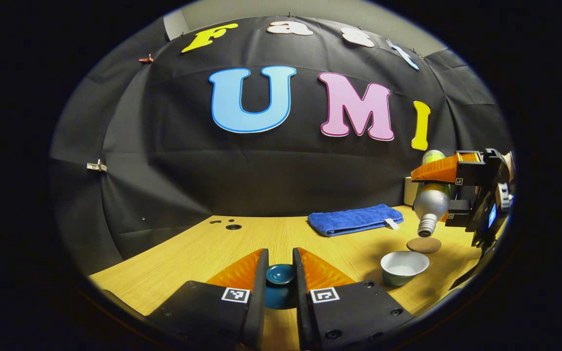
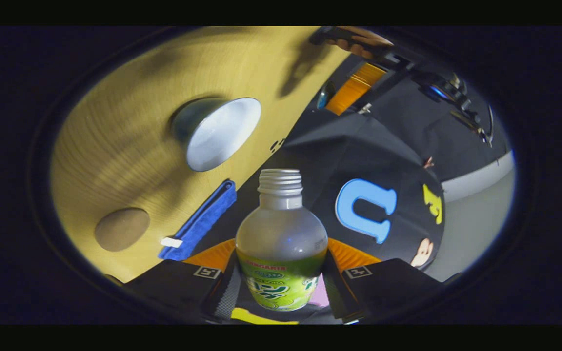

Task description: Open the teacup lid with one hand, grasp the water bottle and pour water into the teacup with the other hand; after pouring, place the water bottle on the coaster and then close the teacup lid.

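Now bottle (image 2: pixel 281 243) clamped between right fingers (image 2: pixel 332 273), lid (image 1: pixel 280 274) between left fingers (image 1: pixel 261 292)

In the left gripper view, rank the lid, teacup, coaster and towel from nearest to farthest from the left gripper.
1. Lid, between the left gripper's fingers.
2. Teacup, front right.
3. Coaster, just behind the teacup.
4. Towel, at the back.

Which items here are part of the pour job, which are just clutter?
Job: teacup, teacup lid in left gripper, water bottle tipped in right gripper, coaster.
Lying about: blue towel on the table.
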`<state>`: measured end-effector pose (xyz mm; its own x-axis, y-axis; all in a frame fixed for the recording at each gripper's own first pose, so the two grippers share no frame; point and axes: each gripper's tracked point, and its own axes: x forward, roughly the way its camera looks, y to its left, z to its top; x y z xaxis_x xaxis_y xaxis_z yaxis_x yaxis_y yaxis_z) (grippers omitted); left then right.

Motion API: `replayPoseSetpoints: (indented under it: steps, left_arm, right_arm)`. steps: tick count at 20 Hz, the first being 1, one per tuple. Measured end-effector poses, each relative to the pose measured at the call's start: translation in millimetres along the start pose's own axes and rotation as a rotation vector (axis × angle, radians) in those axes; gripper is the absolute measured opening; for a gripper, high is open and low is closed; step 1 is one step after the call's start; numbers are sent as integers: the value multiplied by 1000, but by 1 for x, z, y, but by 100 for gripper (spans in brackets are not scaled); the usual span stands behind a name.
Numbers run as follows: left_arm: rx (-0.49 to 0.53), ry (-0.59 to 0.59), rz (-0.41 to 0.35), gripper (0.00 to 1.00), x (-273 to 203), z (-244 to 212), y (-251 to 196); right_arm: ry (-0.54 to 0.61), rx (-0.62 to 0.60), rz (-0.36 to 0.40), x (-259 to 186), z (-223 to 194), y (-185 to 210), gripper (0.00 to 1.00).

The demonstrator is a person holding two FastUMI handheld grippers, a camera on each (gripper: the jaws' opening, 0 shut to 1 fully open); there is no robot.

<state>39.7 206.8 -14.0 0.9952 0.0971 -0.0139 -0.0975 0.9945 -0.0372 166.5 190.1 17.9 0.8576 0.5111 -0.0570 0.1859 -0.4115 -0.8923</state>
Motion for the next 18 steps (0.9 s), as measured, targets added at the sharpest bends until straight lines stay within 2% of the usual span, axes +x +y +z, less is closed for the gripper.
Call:
replayPoseSetpoints:
  steps: [2,5,7,11,14,18]
  left_arm:
    - [0,0,0,31,0,1,0]
    - [1,-1,0,31,-1,1,0]
    - [1,-1,0,31,0,1,0]
    - [1,-1,0,33,0,1,0]
    - [1,-1,0,33,0,1,1]
    - [2,-2,3,31,0,1,1]
  right_arm:
    - [61,196,34,-6,-9,4,76]
    - [115,727,114,-19,2,21,77]
    - [155,966,106,-29,1,18,77]
    - [209,1268,33,-48,-17,7,77]
    - [237,1462,-56,-56,-43,-4,77]
    - [208,1779,-161,-61,-68,-8,77]
